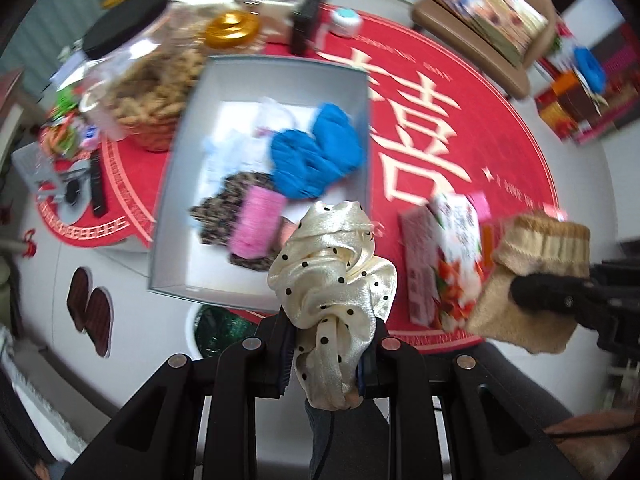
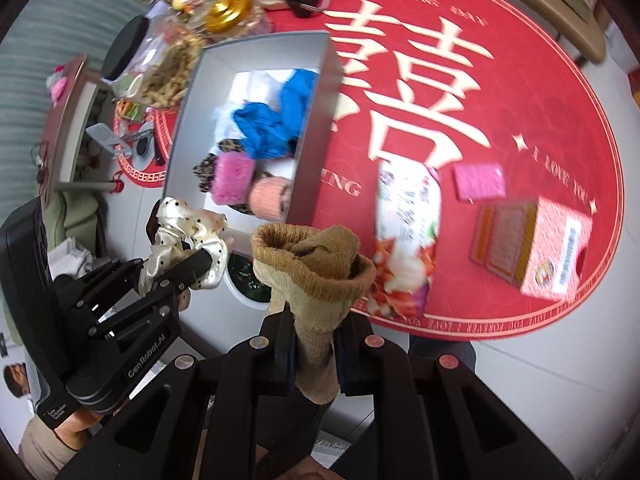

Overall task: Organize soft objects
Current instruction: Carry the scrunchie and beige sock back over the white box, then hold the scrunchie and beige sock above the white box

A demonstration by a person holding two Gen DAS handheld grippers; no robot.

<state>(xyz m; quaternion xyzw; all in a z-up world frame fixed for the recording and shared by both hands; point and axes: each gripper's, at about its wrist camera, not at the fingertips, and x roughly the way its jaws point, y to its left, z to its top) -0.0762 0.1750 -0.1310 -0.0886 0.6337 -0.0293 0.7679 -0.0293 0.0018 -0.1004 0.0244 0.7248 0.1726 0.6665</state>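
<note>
Left gripper [image 1: 326, 354] clamped on a cream dotted scrunchie [image 1: 332, 276]; right gripper [image 2: 314, 354] clamped on a tan sock [image 2: 316, 276]. Both held just beside the near edge of the grey box [image 1: 276, 66] (blue cloth [image 1: 316, 152], pink piece [image 1: 258, 220] inside) on the red mat [image 1: 472, 128].

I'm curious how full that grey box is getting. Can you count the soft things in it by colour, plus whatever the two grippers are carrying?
Blue crumpled cloth: 1
Pink fuzzy roll: 1
Peach roll: 1
Leopard-print fabric: 1
White cloth: 1
Cream polka-dot satin scrunchie, left gripper: 1
Tan knitted sock, right gripper: 1
Total: 7
</note>
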